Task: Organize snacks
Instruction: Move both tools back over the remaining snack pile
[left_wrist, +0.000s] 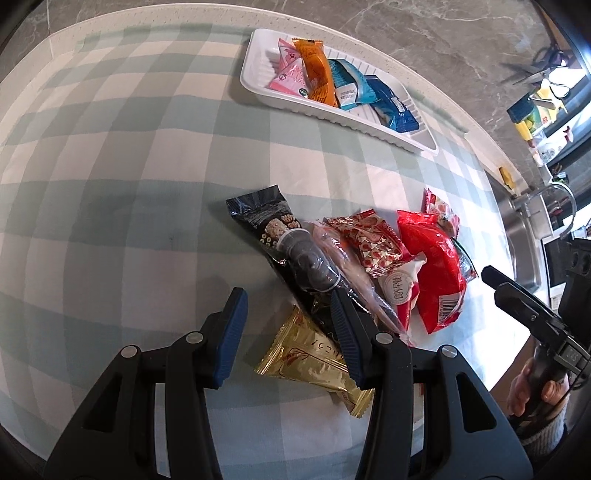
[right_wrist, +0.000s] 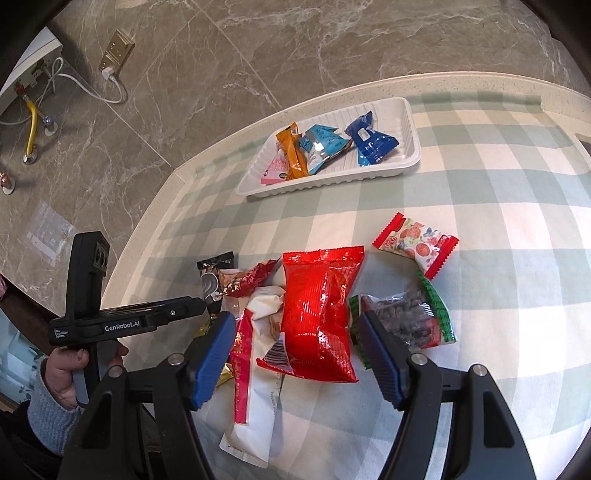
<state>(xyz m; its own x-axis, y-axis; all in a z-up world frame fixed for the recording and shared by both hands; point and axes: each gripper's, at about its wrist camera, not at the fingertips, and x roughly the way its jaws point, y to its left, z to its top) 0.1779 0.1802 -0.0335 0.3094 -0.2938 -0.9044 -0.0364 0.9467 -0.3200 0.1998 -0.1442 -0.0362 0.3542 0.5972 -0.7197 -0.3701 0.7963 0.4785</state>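
Both hand-held grippers empty: left (left_wrist: 288, 332) part-open over gold packet (left_wrist: 314, 363), right (right_wrist: 295, 354) wide over red bag (right_wrist: 317, 314). Pile mid-bench (right_wrist: 517, 295), tray (right_wrist: 410, 110) behind. I'd grip one pack only.

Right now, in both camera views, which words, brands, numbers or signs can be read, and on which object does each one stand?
"GenRobot.AI": white print on the black body of the left gripper, in the right wrist view.
"Data Acquisition System": small print beside it, barely legible.
Round white label on the white-and-red packet: Chinese characters, too blurred to read.
Barcode digits on the red packet: too small.
Light blue packet in the white tray: print blurred.
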